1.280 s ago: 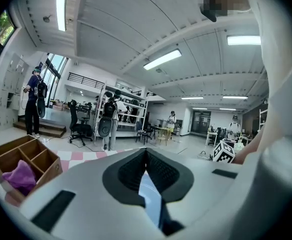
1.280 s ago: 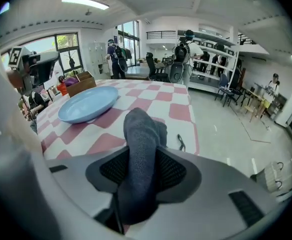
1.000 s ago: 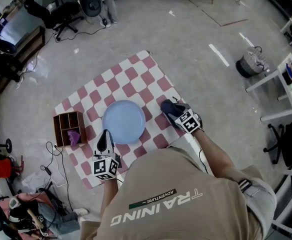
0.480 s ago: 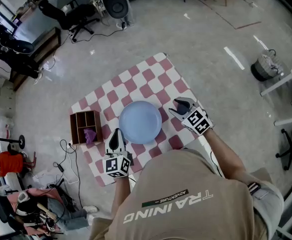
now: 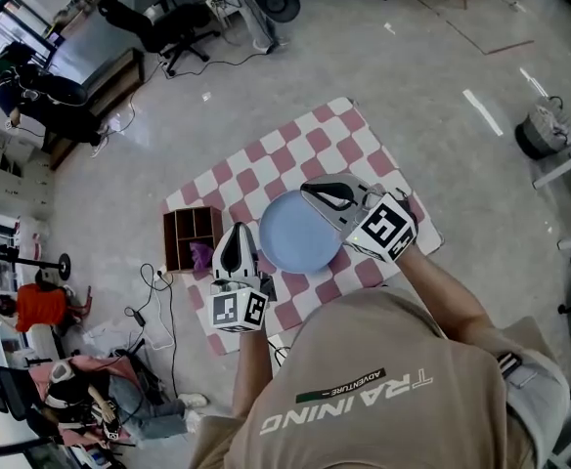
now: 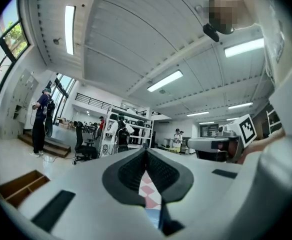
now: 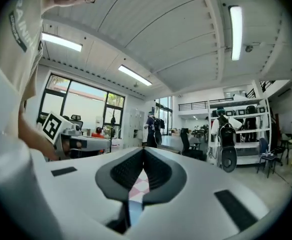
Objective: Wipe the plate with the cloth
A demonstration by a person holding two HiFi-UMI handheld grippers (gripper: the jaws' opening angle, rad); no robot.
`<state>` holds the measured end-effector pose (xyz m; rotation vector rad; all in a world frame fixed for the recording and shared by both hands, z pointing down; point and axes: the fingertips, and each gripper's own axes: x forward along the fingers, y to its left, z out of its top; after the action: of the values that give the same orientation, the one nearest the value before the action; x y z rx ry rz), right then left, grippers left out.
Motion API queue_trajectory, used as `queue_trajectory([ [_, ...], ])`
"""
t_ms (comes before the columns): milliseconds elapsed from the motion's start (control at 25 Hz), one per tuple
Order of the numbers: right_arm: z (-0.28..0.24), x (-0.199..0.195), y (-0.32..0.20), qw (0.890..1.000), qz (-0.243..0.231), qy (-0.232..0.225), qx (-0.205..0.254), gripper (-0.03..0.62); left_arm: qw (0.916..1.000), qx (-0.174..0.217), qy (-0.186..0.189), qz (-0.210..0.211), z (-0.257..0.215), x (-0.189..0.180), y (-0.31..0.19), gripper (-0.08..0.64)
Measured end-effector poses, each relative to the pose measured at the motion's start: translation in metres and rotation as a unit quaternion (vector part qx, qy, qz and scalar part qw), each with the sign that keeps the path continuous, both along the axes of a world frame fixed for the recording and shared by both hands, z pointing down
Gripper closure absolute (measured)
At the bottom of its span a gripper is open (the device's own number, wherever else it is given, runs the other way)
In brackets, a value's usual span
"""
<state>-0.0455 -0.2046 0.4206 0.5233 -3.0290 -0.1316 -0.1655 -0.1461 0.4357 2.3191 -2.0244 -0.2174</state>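
**Lighting:** bright, even, indoor.
**Sources:** ceiling light strips in both gripper views (white, blown out at their cores), plus daylight through tall windows.
**Floor**, head view: pale and glossy, with a washed sheen.
**Shadows:** soft and faint throughout.
**Distortion:** strong fisheye in both gripper views, with a dark round vignette at the corners and bowed ceiling lines. The head view also curves toward its edges.
**Focus:** the left tongs and right tongs are soft close to the lens. The room behind them is sharper.
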Motion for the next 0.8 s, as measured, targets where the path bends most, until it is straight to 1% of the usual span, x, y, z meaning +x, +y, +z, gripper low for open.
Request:
queue_trajectory([
  [120,-0.008,-0.018,0.006,1.000,-0.022,-0.003,0.004,0.575,0.9996,0.005,-0.028,0.003,-0.010,0.001,-0.004,0.549],
  [200,-0.006,-0.024,0.006,1.000,-0.029,0.002,0.003,0.575,0.9993,0.009,-0.037,0.004,-0.015,0.001,-0.006,0.549],
  [320,0.000,-0.028,0.003,0.999,-0.034,-0.002,-0.015,0.575,0.9993,0.008,-0.036,-0.001,-0.014,-0.004,-0.006,0.549],
  [440,0.000,-0.026,0.000,0.997,-0.044,-0.034,-0.053,0.575,0.9994,0.001,-0.034,-0.005,-0.008,-0.006,0.000,0.549],
  [520,-0.001,-0.025,0.001,0.997,-0.046,-0.034,-0.053,0.575,0.9994,-0.002,-0.034,-0.006,-0.007,-0.008,0.005,0.549],
  [800,0.004,-0.029,0.008,0.997,-0.055,-0.006,-0.046,0.575,0.9992,-0.012,-0.037,0.002,0.000,-0.001,0.005,0.549],
])
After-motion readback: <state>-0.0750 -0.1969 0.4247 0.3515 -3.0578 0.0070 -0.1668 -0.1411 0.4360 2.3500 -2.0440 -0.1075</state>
